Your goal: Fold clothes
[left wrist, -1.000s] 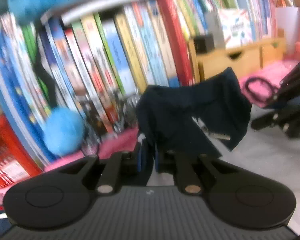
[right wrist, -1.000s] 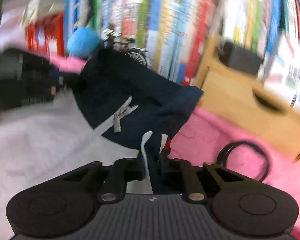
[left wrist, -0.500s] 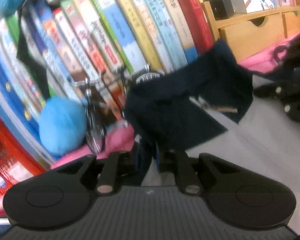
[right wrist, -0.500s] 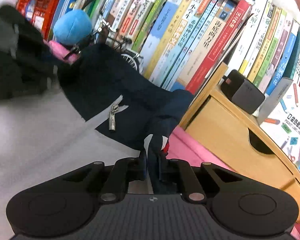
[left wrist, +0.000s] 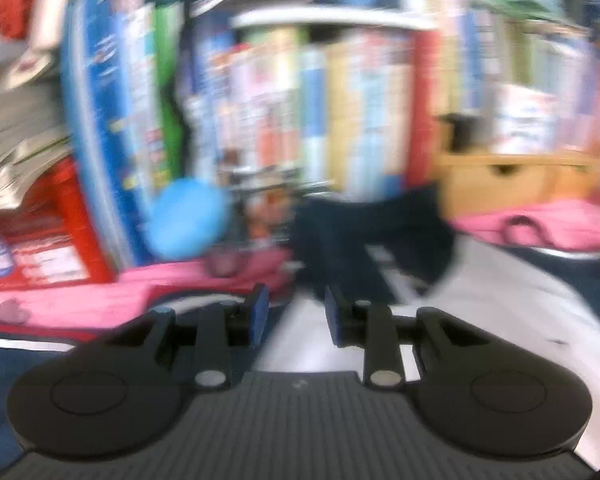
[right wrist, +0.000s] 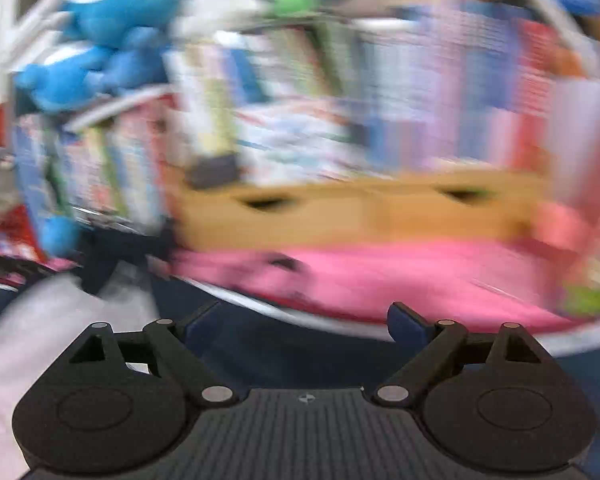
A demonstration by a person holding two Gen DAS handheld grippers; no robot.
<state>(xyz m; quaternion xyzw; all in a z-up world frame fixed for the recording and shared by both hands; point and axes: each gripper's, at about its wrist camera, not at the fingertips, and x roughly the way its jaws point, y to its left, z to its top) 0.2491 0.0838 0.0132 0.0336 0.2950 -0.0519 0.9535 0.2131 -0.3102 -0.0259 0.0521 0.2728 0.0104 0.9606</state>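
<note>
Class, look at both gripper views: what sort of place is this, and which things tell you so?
Probably a child's bedroom or study corner at home. A shelf packed with upright books, a blue soft toy above them and a small wooden drawer unit point that way.

Matt black plastic is seen on the left tool and the right tool, ribbed on the bodies, with small bright metal pins at the joints. Soft, matt dark navy cloth makes up the garment, lying on a pale grey cloth sheet. Unpainted light wood shows on the drawer box. Glossy paper spines are borne by the books. A fuzzy blue plush ball is blurred.
</note>
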